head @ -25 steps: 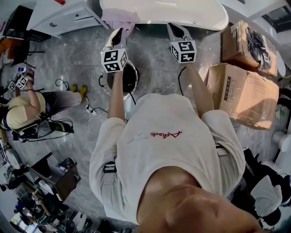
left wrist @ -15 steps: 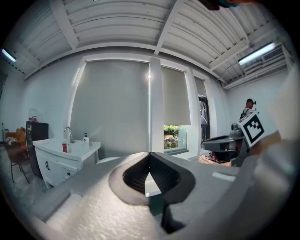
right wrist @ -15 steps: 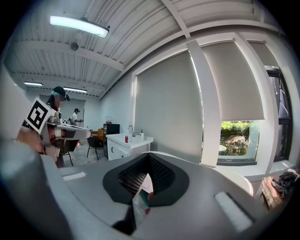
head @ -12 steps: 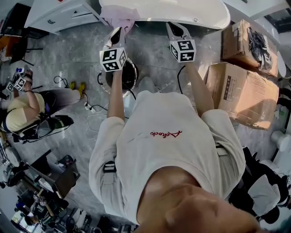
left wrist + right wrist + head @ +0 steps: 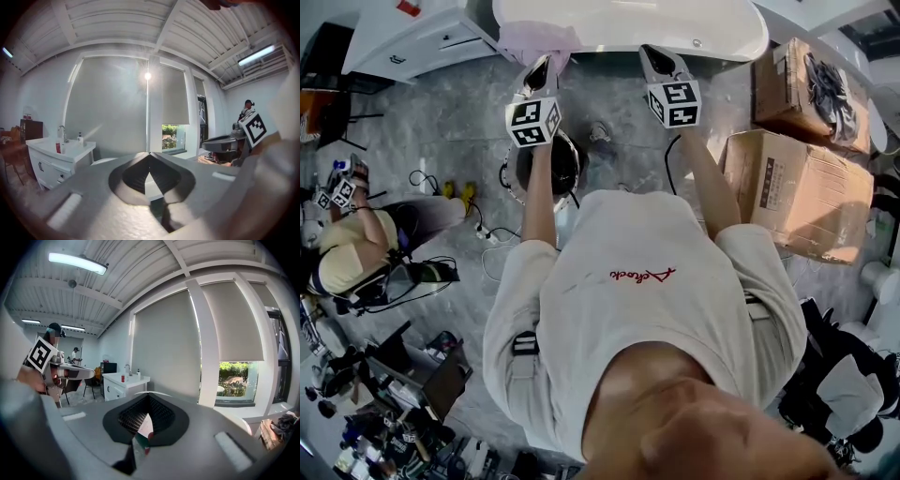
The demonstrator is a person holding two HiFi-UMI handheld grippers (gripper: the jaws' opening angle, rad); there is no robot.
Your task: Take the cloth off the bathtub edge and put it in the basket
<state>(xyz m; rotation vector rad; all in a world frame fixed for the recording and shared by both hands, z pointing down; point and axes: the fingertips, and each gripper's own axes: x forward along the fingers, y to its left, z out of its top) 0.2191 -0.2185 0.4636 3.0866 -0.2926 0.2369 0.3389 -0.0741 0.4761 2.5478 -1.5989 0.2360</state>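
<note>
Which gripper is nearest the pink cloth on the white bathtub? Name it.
The left gripper, tip just short of the pink cloth; the right gripper faces bare white bathtub rim.

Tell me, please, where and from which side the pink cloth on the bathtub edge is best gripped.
Probably the bunched fold of the pink cloth that hangs down the outer wall of the bathtub, approached from the floor side with the left gripper, which is nearest. That fold offers loose bulk to pinch; the shut jaws must open first.
</note>
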